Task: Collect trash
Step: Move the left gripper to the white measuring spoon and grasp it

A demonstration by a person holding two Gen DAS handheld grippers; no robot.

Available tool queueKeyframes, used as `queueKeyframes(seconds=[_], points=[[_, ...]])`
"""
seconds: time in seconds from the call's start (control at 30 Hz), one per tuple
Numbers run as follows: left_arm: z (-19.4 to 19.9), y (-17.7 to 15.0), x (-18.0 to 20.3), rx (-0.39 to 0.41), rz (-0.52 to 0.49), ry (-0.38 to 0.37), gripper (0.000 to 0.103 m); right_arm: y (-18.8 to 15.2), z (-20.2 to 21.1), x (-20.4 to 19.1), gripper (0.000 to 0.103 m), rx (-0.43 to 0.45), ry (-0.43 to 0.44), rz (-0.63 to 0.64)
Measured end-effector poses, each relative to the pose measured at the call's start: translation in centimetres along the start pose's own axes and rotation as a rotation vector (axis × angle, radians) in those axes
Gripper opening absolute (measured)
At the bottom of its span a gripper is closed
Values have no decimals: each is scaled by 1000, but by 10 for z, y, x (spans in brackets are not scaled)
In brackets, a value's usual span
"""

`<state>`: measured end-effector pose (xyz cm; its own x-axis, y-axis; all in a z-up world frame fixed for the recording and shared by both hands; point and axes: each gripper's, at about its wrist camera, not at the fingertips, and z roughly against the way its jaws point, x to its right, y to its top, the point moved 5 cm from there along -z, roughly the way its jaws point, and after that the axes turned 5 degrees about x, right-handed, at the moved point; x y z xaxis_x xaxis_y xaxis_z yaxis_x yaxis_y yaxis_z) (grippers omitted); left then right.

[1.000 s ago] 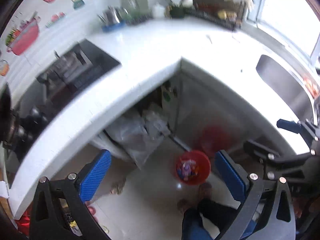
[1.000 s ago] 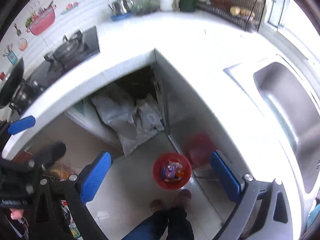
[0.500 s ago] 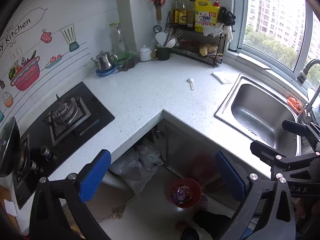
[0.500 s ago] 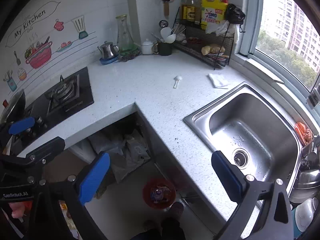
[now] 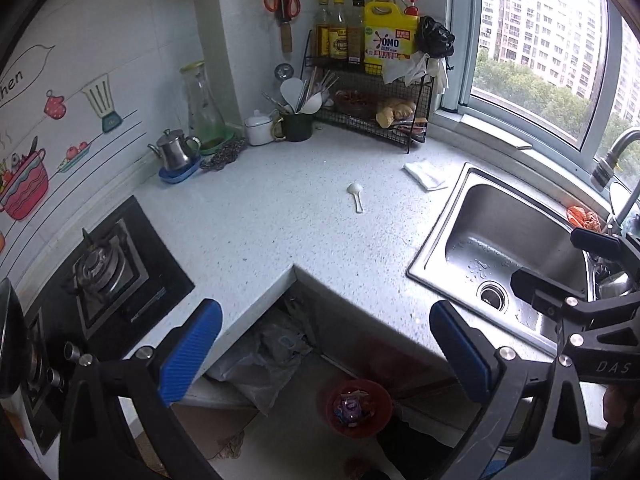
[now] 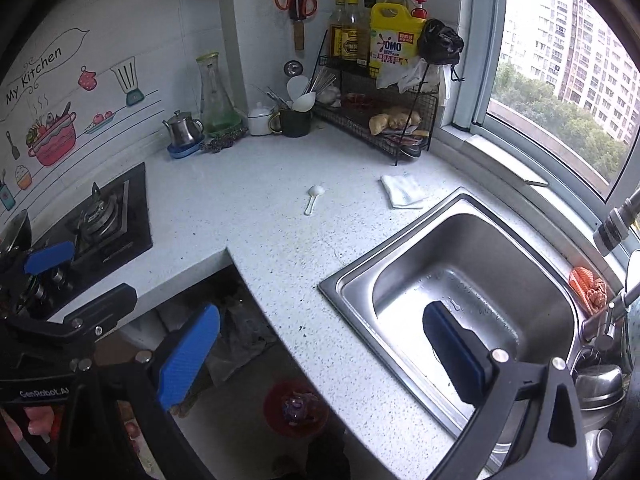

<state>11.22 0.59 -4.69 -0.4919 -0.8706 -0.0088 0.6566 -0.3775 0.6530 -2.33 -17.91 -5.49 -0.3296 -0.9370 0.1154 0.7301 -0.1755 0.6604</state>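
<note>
White speckled stone bench point(image 5: 256, 240), L-shaped, taken as the landmark; a steel sink point(image 5: 516, 248) is set into its right arm and a black gas hob point(image 5: 120, 280) into its left arm. Left gripper point(image 5: 326, 352): blue-padded fingers point(image 5: 188, 352) spread wide, nothing between them, held above the bench's inner corner. Right gripper point(image 6: 320, 356): fingers point(image 6: 452, 356) likewise wide apart and empty, one pad over the sink basin, the other over the gap below the bench edge. On the bench, near the middle: a small white plastic spoon point(image 5: 355, 196), bowl end toward the back wall, lying flat. Beside it toward the sink, just off the sink's back corner: a folded white tissue point(image 5: 424, 174), flat on the bench, apart from the spoon. On the floor below the bench's inner corner: a red bin point(image 5: 358, 408) with coloured wrappers inside; contents too small to identify further. Under the bench, behind the bin: crumpled clear plastic bags point(image 5: 268, 356). At the back corner of the bench: a black wire rack point(image 5: 372, 116) with bottles and a yellow detergent jug point(image 5: 390, 40) on top, a dark cup of utensils point(image 5: 296, 124), a steel teapot point(image 5: 174, 154) on a blue saucer.
</note>
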Motion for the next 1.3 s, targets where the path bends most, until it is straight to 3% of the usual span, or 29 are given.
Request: queueKeyframes(seconds=[0.57, 0.93, 1.3], points=[[-144, 114, 37, -102, -38, 10, 103, 88, -102, 83, 102, -63, 24, -41], [-254, 132, 57, -242, -20, -27, 103, 100, -186, 126, 102, -179, 38, -69], [-327, 129, 59, -328, -9, -46, 103, 96, -248, 151, 102, -272, 21, -86]])
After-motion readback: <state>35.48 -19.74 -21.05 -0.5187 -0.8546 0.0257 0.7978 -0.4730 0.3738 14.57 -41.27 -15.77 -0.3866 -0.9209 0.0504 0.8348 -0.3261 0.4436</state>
